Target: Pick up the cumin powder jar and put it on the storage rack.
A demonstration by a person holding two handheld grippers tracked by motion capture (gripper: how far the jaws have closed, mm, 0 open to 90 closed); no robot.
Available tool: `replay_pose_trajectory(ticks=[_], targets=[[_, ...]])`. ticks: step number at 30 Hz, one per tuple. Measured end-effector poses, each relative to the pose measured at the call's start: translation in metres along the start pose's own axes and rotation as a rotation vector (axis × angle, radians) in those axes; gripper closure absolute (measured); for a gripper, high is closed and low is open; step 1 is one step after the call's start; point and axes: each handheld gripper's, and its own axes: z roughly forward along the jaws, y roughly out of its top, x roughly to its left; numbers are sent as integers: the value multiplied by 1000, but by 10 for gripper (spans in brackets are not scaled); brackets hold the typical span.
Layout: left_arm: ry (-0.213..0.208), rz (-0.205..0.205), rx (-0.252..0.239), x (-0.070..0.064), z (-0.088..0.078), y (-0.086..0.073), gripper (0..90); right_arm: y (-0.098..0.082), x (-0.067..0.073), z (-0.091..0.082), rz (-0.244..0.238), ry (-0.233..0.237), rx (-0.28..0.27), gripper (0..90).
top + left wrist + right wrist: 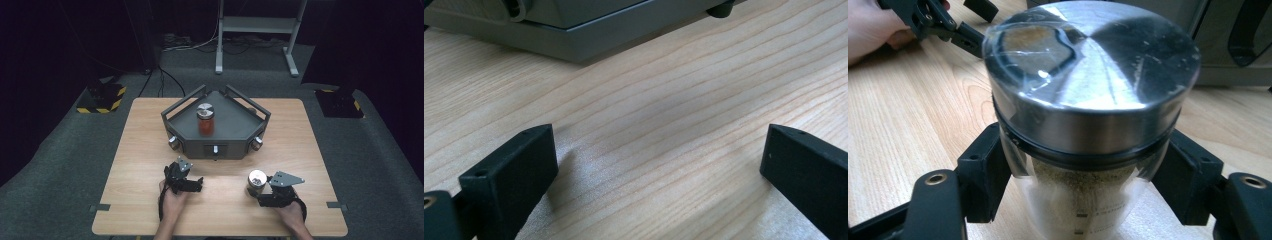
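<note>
My right gripper (264,192) jaws pinch the jar (1088,125) just under its lid; lifting too fast could slip it. Left gripper (192,184) jaws spread, nothing between.

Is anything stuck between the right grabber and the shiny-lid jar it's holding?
No. The right gripper has its black jaws pressed straight against the glass of the jar, one on each side below the metal lid, with nothing visible in between.
</note>
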Motion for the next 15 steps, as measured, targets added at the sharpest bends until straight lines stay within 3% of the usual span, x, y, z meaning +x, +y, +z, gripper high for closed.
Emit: replay_pose_trajectory(ticks=[15], targets=[[0,0,0,0,0,0,18,-1,-1,-3,0,-7,-15,309]])
